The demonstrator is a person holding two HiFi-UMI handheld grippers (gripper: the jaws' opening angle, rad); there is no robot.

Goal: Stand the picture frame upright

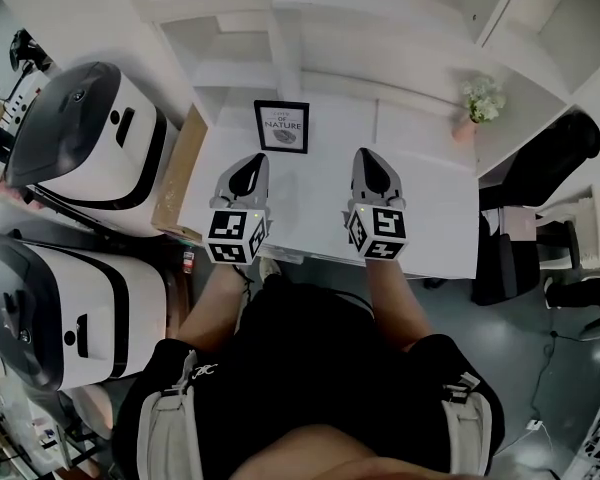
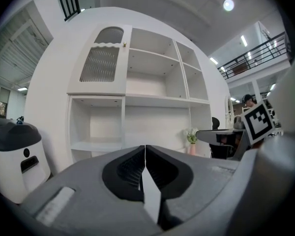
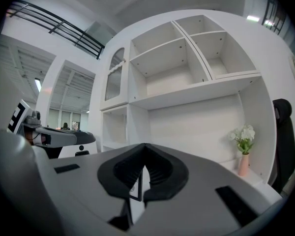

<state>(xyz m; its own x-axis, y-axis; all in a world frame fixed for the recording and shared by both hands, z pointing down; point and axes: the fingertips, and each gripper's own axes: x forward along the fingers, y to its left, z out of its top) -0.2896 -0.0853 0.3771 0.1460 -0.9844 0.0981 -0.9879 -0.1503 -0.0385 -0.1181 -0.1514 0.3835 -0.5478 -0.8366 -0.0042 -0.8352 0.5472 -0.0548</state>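
grey plastic on the left gripper, jaws pressed together on nothing; same on the right gripper, shut tight and empty. both side by side over the near half of the white table, noses tilted up toward the shelves rather than down at the work. ahead of the left one and slightly to its right, near its nose but apparently not touching, the picture frame: black border, pale print, set at the back of the table close to the foot of the shelves. face showing to the head view; lying flat or leaning back, hard to tell from here. probably light and stiff, with a thin rim and perhaps a glass front, so fragile, slick on the face, and likely to skid on the smooth top if nudged. best pinched by the top rail or the two side rails, never on the pane, with the other tool steadying the bottom edge; jaws to be opened first. off to the right, a small vase of white flowers, well apart. past the table's left edge, two white-and-black machines; at the right, a black chair. nothing between tools and frame; only the shelves close behind, limiting room to tip it back.
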